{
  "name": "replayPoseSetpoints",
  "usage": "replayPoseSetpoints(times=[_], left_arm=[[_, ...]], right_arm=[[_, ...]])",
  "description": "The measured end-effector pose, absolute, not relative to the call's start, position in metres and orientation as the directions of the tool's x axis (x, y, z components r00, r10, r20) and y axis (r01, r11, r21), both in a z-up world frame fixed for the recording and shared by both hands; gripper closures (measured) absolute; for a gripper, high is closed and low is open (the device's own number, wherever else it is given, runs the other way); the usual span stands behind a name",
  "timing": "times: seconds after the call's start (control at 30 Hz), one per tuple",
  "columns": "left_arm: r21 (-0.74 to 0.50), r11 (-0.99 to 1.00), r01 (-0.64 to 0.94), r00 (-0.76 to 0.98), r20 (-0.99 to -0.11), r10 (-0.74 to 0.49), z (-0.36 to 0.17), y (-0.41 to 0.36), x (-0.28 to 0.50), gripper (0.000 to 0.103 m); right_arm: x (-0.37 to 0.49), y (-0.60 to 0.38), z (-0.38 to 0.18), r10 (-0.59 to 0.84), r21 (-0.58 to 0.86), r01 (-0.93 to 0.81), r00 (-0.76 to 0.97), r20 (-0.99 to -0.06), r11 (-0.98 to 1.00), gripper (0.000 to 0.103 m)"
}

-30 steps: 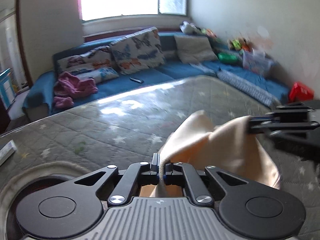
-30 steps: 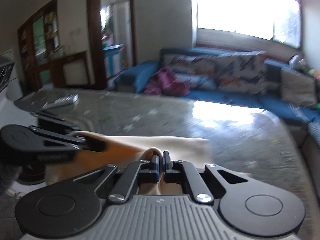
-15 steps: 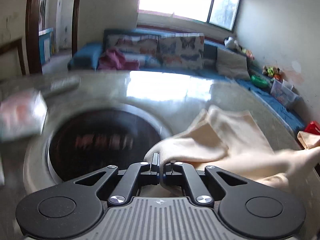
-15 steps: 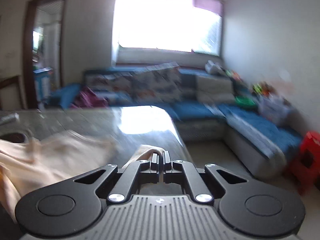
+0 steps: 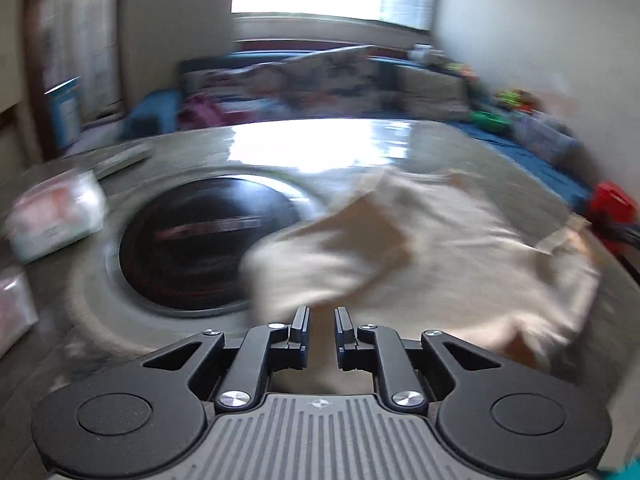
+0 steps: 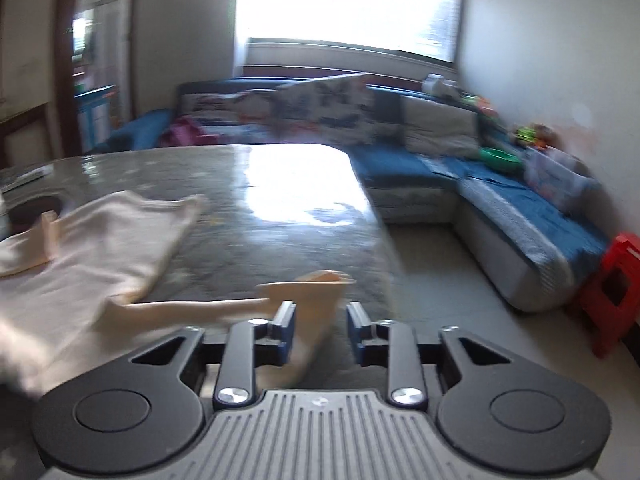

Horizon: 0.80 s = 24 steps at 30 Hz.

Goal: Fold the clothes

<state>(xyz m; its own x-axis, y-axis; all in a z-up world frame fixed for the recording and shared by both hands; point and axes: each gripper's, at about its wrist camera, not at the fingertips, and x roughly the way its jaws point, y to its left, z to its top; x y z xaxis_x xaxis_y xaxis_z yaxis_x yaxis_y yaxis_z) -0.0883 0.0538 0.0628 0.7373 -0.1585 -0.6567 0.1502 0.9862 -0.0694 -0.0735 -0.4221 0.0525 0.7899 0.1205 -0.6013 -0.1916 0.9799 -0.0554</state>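
Note:
A cream garment [image 5: 432,248] lies spread on the grey star-patterned table, one corner draped over a round black cooktop [image 5: 192,248]. My left gripper [image 5: 322,328] stands at the garment's near edge. Its jaws are opening, with cloth lying in the gap and the pads off it. In the right wrist view the same garment [image 6: 100,256] stretches left, and one corner of it [image 6: 316,292] runs loose between the fingers of my right gripper [image 6: 320,332]. Those jaws are opening too and press on nothing.
A box [image 5: 56,216] and a packet [image 5: 12,312] lie left of the cooktop. The table's right edge [image 6: 380,232] drops to the floor. A blue sofa [image 6: 500,200] with cushions rings the room, and a red stool [image 6: 616,280] stands at the right.
Both grippers carried the garment apart and spread it over the table, then let go: both were shut on the cloth in the earlier frames and now stand apart.

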Motion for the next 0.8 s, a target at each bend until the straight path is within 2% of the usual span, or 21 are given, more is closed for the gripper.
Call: replayPoseSetpoints(times=[0.1, 0.37, 0.7, 0.8], left_arm=[[-0.085, 0.964, 0.252, 0.719, -0.651, -0.245, 0.058, 0.027, -0.086, 0.089], [-0.151, 0.924, 0.351, 0.641, -0.681, -0.355, 0.03, -0.014, -0.06, 0.089], [-0.224, 0.87, 0.439, 0.54, -0.708, -0.454, 0.031, -0.014, -0.07, 0.089], [-0.241, 0.87, 0.431, 0.555, -0.689, -0.466, 0.044, -0.004, -0.055, 0.088]], right_arm=[[-0.072, -0.398, 0.048, 0.231, 0.0, -0.295, 0.745, -0.625, 0.955, 0.07], [-0.067, -0.315, 0.031, 0.441, 0.035, -0.553, 0.623, -0.647, 0.833, 0.067], [-0.075, -0.284, 0.013, 0.447, -0.024, -0.688, 0.496, -0.744, 0.725, 0.067], [-0.075, -0.293, 0.019, 0.447, -0.007, -0.7, 0.464, -0.765, 0.714, 0.067]])
